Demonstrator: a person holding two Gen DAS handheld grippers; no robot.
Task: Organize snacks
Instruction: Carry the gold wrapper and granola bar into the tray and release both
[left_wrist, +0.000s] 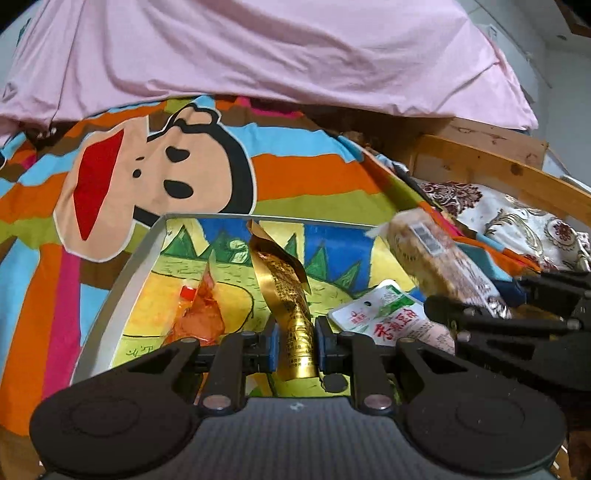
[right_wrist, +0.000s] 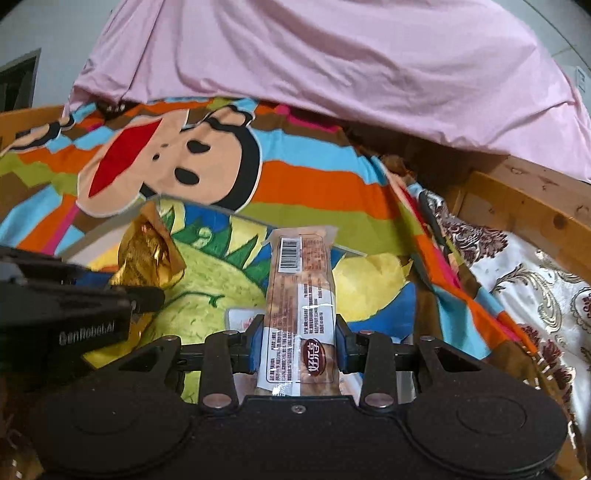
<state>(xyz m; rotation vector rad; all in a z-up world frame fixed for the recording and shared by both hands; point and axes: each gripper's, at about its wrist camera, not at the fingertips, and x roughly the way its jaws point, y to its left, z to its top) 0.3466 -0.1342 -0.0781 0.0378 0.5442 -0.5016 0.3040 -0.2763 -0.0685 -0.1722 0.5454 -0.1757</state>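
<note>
Over the painted tray on the bed, the left gripper pinches a gold snack packet and the right gripper clamps a clear-wrapped cake bar. An orange packet near the tray's left rim and a white-and-green packet already lie in the tray, so sorting looks partly done, both held snacks left to place.

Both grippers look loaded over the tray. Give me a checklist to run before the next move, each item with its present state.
1. Left gripper shut on gold packet: ok.
2. Right gripper shut on clear-wrapped pastry bar: ok.
3. Both loads over the picture tray: ok.
4. Bare tray floor ahead for a drop: ok.
5. Orange packet and white-green packet clear of the drop spot: cannot tell.
6. The two grippers apart: ok, but close.
</note>
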